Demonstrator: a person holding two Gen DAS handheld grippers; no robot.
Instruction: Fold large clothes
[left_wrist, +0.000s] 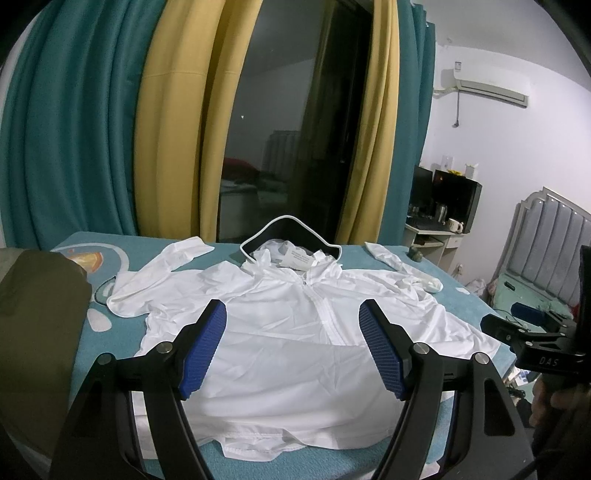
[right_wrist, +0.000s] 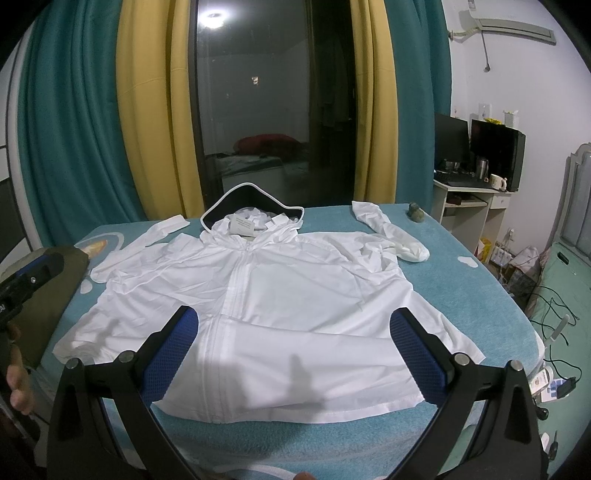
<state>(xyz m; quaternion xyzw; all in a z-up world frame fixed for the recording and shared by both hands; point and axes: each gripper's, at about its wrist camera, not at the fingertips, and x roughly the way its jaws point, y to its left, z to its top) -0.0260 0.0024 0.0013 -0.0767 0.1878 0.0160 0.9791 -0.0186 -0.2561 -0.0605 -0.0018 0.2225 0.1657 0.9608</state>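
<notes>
A white zip-up hooded jacket (left_wrist: 288, 332) lies front up and spread flat on the teal bed cover (left_wrist: 221, 454). Its hood with a dark brim lies at the far end, and both sleeves lie bent outward. It also shows in the right wrist view (right_wrist: 295, 295). My left gripper (left_wrist: 293, 314) is open and empty, above the jacket's lower half. My right gripper (right_wrist: 295, 325) is open and empty, above the lower hem. The right gripper also shows at the right edge of the left wrist view (left_wrist: 535, 332).
An olive-green garment (left_wrist: 33, 332) lies on the bed's left side. Teal and yellow curtains (left_wrist: 177, 129) and a dark glass door stand behind the bed. A desk with monitors (right_wrist: 476, 184) and a padded headboard (left_wrist: 546, 251) stand at the right.
</notes>
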